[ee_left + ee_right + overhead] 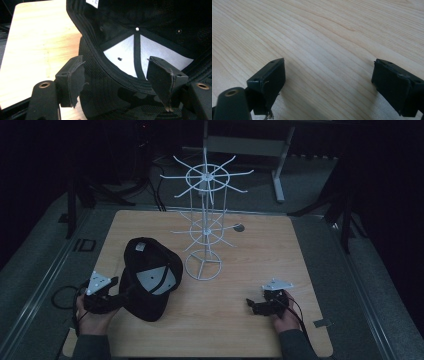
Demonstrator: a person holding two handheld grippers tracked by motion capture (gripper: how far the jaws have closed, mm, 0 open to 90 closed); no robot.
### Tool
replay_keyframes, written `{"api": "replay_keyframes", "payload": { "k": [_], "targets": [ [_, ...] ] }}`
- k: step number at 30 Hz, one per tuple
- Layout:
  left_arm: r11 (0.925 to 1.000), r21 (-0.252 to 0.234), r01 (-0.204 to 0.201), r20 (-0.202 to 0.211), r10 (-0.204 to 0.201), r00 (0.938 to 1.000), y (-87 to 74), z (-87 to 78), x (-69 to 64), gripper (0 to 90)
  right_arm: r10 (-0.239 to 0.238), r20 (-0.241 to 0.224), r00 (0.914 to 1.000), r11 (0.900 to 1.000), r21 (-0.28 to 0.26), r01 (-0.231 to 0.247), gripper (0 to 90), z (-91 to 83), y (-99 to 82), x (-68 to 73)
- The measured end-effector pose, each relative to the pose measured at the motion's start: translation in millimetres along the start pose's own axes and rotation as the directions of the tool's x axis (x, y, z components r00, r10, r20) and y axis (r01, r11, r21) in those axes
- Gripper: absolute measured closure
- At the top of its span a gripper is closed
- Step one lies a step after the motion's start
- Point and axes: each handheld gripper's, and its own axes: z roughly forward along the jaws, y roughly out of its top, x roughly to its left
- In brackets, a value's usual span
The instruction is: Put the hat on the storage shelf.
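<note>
**Cap's brim sits in the open jaws**

Left hand-held gripper (119, 291) is at the cap (149, 276), jaws spread wide either side of the brim edge, pads not yet pressing. The cap lies upside down at about eight o'clock from the white wire rack (203, 227) on the desk (260, 250). It looks light, with a soft, floppy crown; the stiff brim looks the best hold. Right hand-held gripper (251, 304) rests at five o'clock, open over bare wood.

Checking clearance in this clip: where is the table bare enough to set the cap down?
Bare wood lies right of the white rack out to the table edge, and between cap and right gripper. Crowded at near left, around the left gripper.
</note>
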Motion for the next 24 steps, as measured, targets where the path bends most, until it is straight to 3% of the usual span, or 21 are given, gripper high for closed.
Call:
{"api": "replay_keyframes", "payload": {
  "k": [8,16,23,24],
  "targets": [
    [0.9997,0.016,0.019,0.008,-0.019,0.9998,1.2,4.2,9.8,25.9,0.0,0.0,1.0,1.0,0.0,0.0,11.7,0.0,0.0,0.0],
    [0.9973,0.04,0.061,0.012,-0.062,0.998,-2.1,10.6,22.0,24.5,0.0,0.0,1.0,1.0,0.0,0.0,11.7,0.0,0.0,0.0],
    [0.9951,0.069,0.071,0.045,-0.074,0.9962,-4.6,18.9,28.7,24.4,0.0,0.0,1.0,1.0,0.0,0.0,11.7,0.0,0.0,0.0],
    [0.9931,0.092,0.073,0.063,-0.079,0.9949,-5.5,23.4,29.9,23.4,-0.001,0.0,1.0,1.0,0.0,0.001,11.7,0.0,0.0,0.0]
  ]
}}
